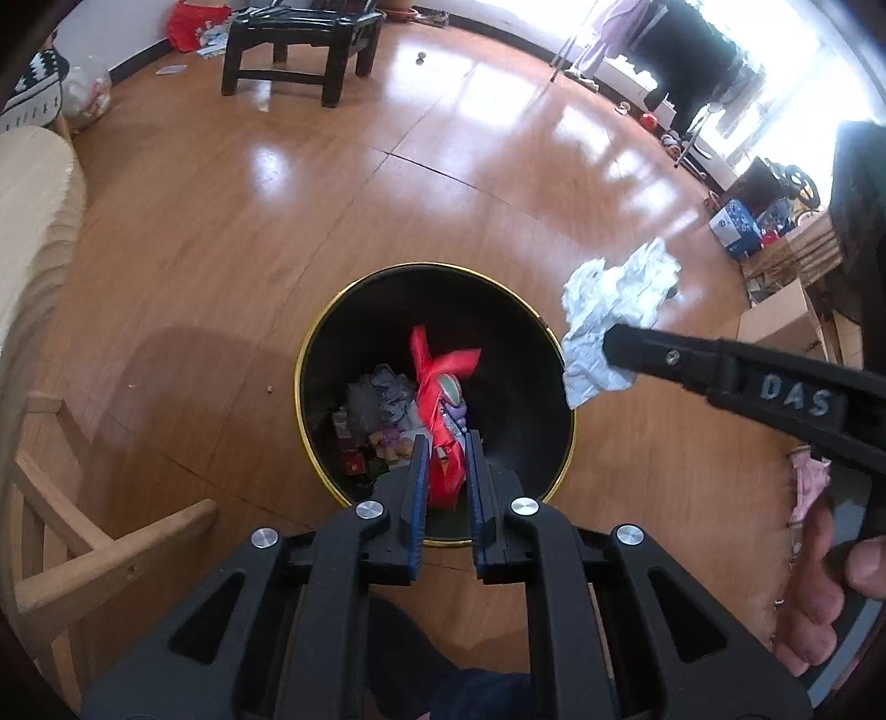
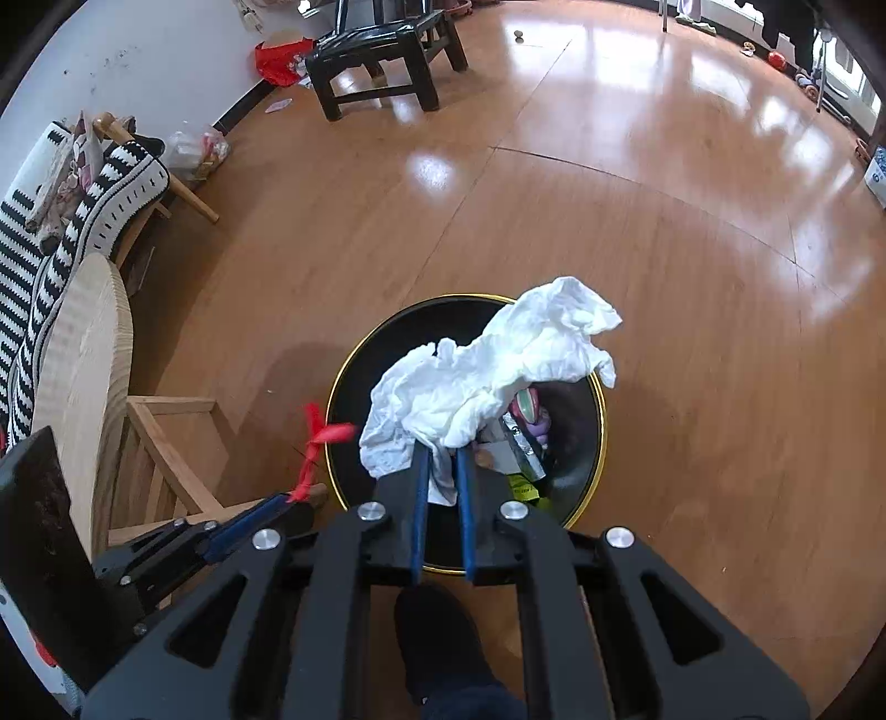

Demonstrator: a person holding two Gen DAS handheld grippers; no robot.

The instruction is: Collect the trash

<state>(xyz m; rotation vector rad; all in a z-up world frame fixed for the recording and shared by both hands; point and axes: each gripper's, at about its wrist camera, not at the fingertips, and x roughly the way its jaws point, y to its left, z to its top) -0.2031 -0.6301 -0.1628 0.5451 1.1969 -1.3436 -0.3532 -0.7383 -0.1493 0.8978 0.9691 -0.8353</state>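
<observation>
A round black bin with a gold rim stands on the wood floor, and both grippers hang over it, pointing steeply down.

The left gripper has its blue-padded fingers pinching a red plastic bag, which hangs between them above the bin's mouth. Its knotted ends stick up past the fingertips. In the right wrist view the same gripper shows at the lower left, beside the bin's rim, with the bag's red ends poking out of its tips.

The right gripper has its fingers closed on a crumpled white tissue. The tissue billows up and away from the tips and covers much of the bin in that view. Seen from the left wrist, the right gripper reaches in from the right, and the tissue hangs at the bin's right edge, partly over the floor. A hand grips its handle at the lower right.

Inside the bin lies other trash: grey crumpled paper, some small packets and a silvery wrapper.

A light wooden chair stands left of the bin. A dark stool sits far across the floor, near a wall, with a red bag beside it. Cardboard boxes are stacked at the right edge of the room. A dark shoe shows below the right gripper.
</observation>
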